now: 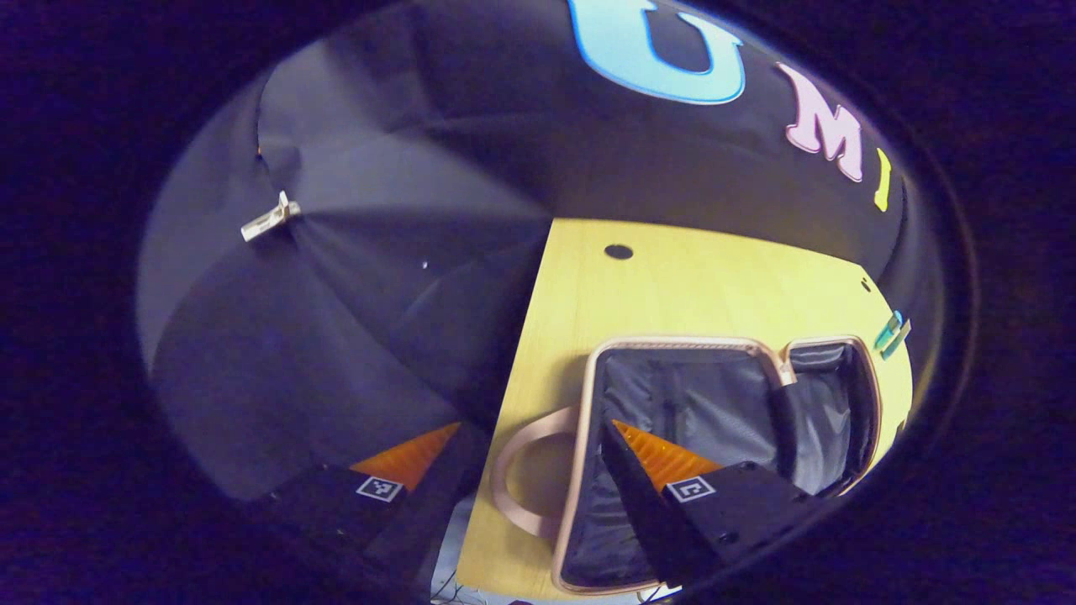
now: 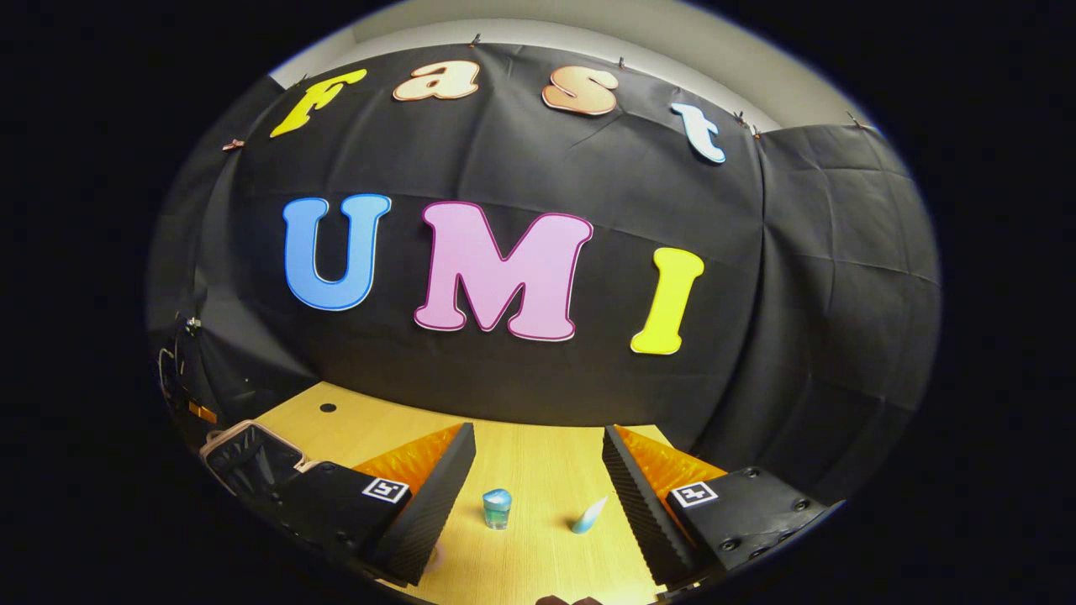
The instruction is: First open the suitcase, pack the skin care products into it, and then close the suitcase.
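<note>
The pink suitcase [image 1: 588, 378] lies open on the yellow table, its grey lining showing and its pink handle [image 1: 521, 470] pointing left. My left gripper [image 1: 538, 470] is open above the suitcase's left side, nothing between its fingers. At the table's far right edge lie two small skin care products [image 1: 891, 334]. In the right gripper view a small blue-capped jar [image 2: 497, 508] stands on the table and a pale blue tube [image 2: 588, 515] lies beside it. Both sit ahead of my open right gripper [image 2: 538, 479]. The open suitcase [image 2: 252, 458] shows at the left.
The yellow table [image 1: 672, 286] has a round cable hole [image 1: 619, 251] near its back. Black cloth walls close it in behind and to the left. A clip [image 1: 269, 218] hangs on the cloth. Cables [image 2: 172, 378] run down the left wall.
</note>
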